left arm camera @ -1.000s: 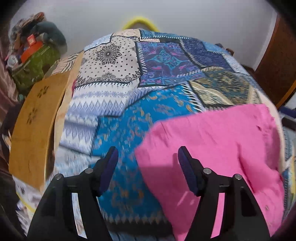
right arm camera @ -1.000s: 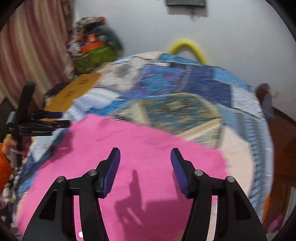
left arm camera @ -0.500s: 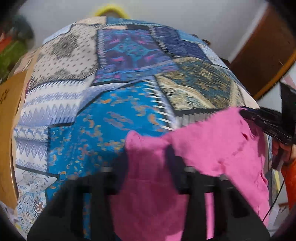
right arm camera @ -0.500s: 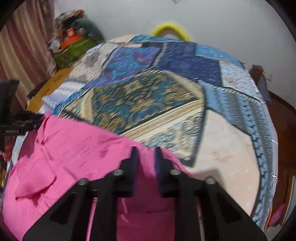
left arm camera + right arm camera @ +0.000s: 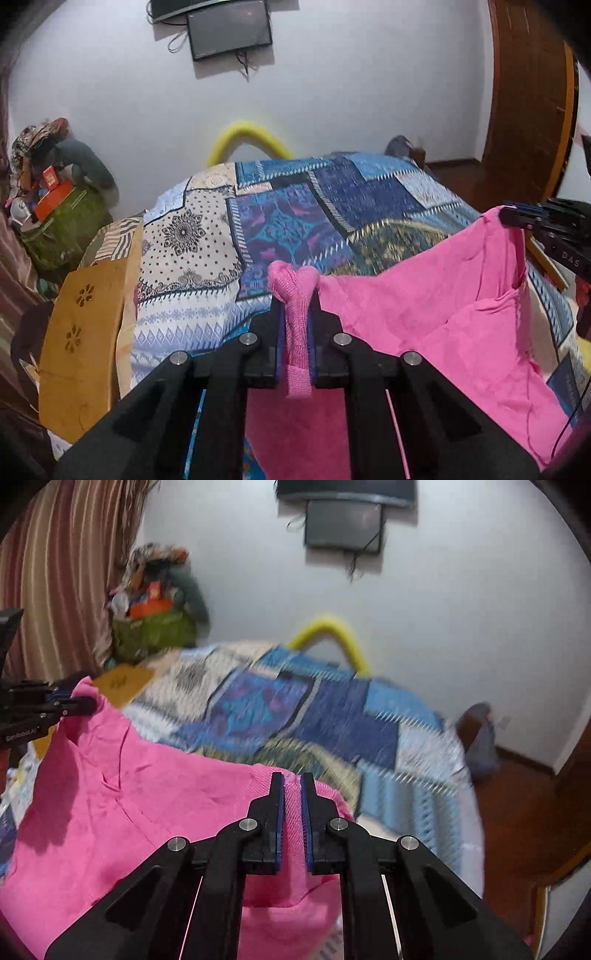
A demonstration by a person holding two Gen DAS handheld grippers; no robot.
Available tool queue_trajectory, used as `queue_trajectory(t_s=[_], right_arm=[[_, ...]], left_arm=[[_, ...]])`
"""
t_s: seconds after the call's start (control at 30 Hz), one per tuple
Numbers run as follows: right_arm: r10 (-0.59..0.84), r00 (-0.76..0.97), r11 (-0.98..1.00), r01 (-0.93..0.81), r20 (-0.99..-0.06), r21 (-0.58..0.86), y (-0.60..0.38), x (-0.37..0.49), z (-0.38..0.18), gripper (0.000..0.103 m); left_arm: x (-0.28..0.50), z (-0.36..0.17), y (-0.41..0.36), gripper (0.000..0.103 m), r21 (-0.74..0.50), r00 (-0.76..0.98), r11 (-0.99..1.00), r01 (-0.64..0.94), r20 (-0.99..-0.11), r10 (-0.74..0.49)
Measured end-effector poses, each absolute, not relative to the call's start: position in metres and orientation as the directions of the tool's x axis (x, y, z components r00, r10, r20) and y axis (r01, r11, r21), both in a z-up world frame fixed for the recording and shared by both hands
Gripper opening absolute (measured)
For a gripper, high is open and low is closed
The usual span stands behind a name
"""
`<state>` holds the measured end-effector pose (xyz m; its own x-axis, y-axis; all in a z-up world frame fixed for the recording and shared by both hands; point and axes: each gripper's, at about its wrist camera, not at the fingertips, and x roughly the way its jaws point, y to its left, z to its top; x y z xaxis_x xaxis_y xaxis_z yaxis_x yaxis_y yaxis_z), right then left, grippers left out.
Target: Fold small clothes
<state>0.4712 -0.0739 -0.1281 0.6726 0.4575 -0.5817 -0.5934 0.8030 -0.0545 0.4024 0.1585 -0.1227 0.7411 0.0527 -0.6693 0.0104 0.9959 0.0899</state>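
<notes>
The right wrist view smears the bedspread [image 5: 295,723] and the yellow hoop [image 5: 332,635] with motion blur, so its patches lose their pattern. The pink garment [image 5: 424,314] runs off the bottom edge in both views, and its lower part lies behind the tool bodies. The screen [image 5: 343,524] on the wall is cut by the top edge. The clutter pile [image 5: 48,177] is too jumbled to sort out.
</notes>
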Motion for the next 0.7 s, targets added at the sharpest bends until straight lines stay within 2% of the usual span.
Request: queue_trajectory(t_s=[0.1, 0.3, 0.4, 0.43, 0.5, 0.57, 0.63, 0.7], right_arm=[[0.440, 0.679, 0.813, -0.579, -0.587, -0.060, -0.073, 0.478, -0.138, 0.007], [0.372, 0.558, 0.799, -0.599, -0.742, -0.050, -0.066, 0.497, -0.201, 0.010], [0.333, 0.544, 0.796, -0.600, -0.770, -0.081, -0.060, 0.497, -0.218, 0.015], [0.330, 0.547, 0.796, -0.600, -0.769, -0.084, -0.062, 0.496, -0.218, 0.017], [0.337, 0.550, 0.801, -0.594, -0.764, -0.075, -0.068, 0.492, -0.212, 0.035], [0.358, 0.551, 0.804, -0.592, -0.753, -0.051, -0.077, 0.484, -0.199, 0.044], [0.381, 0.550, 0.802, -0.596, -0.743, -0.030, -0.088, 0.469, -0.183, 0.046], [0.394, 0.551, 0.801, -0.599, -0.735, -0.019, -0.099, 0.452, -0.170, 0.054]], left_arm=[[0.413, -0.143, 0.167, 0.009, 0.062, 0.707, 0.998, 0.001, -0.706, 0.044], [0.441, -0.221, 0.183, 0.011, 0.030, 0.518, 0.999, -0.035, -0.854, 0.044], [0.445, -0.233, 0.186, 0.015, 0.047, 0.503, 0.997, -0.058, -0.862, 0.070], [0.444, -0.230, 0.186, 0.018, 0.051, 0.509, 0.997, -0.060, -0.858, 0.075], [0.438, -0.222, 0.186, 0.022, 0.057, 0.518, 0.996, -0.067, -0.851, 0.083], [0.428, -0.211, 0.187, 0.035, 0.045, 0.523, 0.997, -0.063, -0.849, 0.072], [0.410, -0.195, 0.186, 0.045, 0.033, 0.533, 0.998, -0.056, -0.844, 0.058], [0.387, -0.178, 0.182, 0.053, 0.032, 0.544, 0.998, -0.057, -0.837, 0.058]])
